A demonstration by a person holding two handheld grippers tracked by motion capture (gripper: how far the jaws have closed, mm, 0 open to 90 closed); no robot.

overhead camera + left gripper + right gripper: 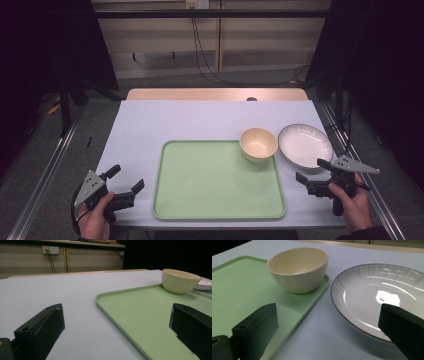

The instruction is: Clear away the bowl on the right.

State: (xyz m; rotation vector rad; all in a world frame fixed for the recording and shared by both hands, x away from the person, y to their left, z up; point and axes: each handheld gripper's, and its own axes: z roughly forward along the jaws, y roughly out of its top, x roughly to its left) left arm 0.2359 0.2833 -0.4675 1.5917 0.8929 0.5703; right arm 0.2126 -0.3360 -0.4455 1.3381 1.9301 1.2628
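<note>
We hold the left tongs (127, 179) near the worktop's (150, 120) near left corner, jaws spread wide with nothing between them, pointing toward the green tray (210, 200). In the left gripper view one jaw sits over bare worktop (50, 290) and the other over the tray's (140, 307) near part.

We hold the right tongs (312, 170) by the right edge, also gaping and empty, aimed at the white plate (305, 145), with the near rim of the plate (372, 290) lying between the jaws in the right gripper view. The plate rests on the worktop (319, 332) just beside the tray's (237, 282) far right corner, off the tray.

The cream bowl (258, 144) stands upright on that far right corner of the tray, close to the plate; a narrow gap shows between bowl (298, 270) and plate in the right gripper view. It stands just left of the plate. From the left gripper view the bowl (178, 281) stands at the tray's far end with a sliver of plate (205, 285) behind it.
</note>
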